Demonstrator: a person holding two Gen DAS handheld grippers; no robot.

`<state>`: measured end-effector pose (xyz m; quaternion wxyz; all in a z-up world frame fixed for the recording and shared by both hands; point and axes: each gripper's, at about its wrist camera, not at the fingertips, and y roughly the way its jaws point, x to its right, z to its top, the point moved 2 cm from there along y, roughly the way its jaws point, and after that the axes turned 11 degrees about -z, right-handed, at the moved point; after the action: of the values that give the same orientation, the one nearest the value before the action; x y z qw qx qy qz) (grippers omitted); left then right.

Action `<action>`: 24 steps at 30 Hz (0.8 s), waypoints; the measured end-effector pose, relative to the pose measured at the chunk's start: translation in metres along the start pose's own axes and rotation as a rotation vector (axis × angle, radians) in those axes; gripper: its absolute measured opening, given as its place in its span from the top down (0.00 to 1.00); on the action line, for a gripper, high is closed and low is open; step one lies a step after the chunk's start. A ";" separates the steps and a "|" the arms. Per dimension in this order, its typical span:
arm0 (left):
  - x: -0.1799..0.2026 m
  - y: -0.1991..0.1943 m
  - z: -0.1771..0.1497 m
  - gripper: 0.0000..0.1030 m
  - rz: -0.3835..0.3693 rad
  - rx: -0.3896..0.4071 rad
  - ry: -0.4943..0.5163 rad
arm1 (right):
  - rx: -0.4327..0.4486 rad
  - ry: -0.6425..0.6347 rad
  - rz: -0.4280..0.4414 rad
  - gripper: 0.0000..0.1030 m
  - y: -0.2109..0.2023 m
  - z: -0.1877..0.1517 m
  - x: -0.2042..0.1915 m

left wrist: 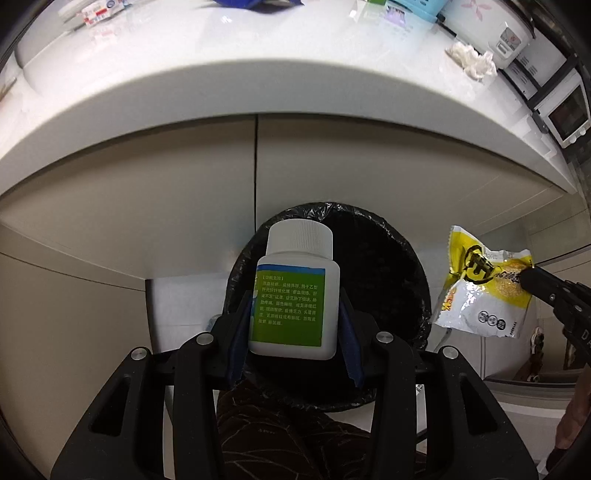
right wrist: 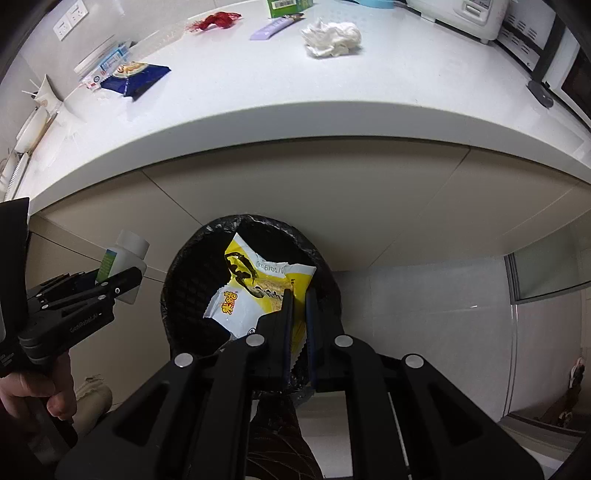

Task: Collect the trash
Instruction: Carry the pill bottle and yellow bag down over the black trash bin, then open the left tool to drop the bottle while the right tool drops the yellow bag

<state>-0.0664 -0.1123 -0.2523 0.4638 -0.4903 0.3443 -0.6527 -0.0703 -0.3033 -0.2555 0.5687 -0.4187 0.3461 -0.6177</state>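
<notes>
Two grippers are counted: the left gripper [left wrist: 293, 317] and the right gripper [right wrist: 299, 314]. One white bottle [left wrist: 295, 288] and one yellow snack packet [right wrist: 258, 288] are recorded. One bin [right wrist: 184, 295], lined in black, is noted at 6 o'clock. On the worktop [right wrist: 258, 81], one crumpled tissue [right wrist: 330, 37] at 12 o'clock, one blue packet [right wrist: 136, 79] at 10 o'clock and one red scrap [right wrist: 218, 19] at 11 o'clock are counted.

I hold the bottle [left wrist: 293, 291] in my left tongs [left wrist: 293, 332] above the bin [left wrist: 413, 295], the wrapper [right wrist: 255, 291] in my right tongs [right wrist: 299, 317] alongside, the worktop [right wrist: 332, 96] beyond.
</notes>
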 end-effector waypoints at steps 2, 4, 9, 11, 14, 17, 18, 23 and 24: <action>0.001 0.008 0.000 0.59 0.003 -0.007 0.011 | -0.009 0.014 0.001 0.94 0.004 -0.001 0.005; 0.003 0.016 0.001 0.59 0.004 -0.016 0.021 | -0.016 0.024 -0.003 0.94 0.007 -0.002 0.009; 0.009 0.030 0.001 0.59 0.005 -0.033 0.056 | -0.030 0.046 -0.022 0.94 0.011 -0.004 0.019; 0.013 0.036 0.002 0.59 0.004 -0.042 0.070 | -0.033 0.051 -0.029 0.94 0.011 -0.005 0.023; 0.018 0.043 0.000 0.60 0.000 -0.055 0.090 | -0.035 0.064 -0.038 0.94 0.010 -0.007 0.027; 0.028 0.047 0.001 0.59 -0.017 -0.062 0.109 | -0.040 0.081 -0.045 0.94 0.010 -0.010 0.033; 0.030 0.048 0.000 0.59 -0.022 -0.062 0.115 | -0.044 0.086 -0.045 0.94 0.011 -0.011 0.034; 0.040 0.052 -0.003 0.59 -0.031 -0.069 0.144 | -0.053 0.105 -0.047 0.94 0.013 -0.012 0.032; 0.040 0.052 -0.002 0.60 -0.032 -0.066 0.145 | -0.054 0.107 -0.048 0.94 0.013 -0.012 0.032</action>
<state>-0.0578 -0.1670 -0.2871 0.4105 -0.4623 0.3905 -0.6821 -0.0761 -0.3372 -0.2682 0.5229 -0.4086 0.3823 -0.6431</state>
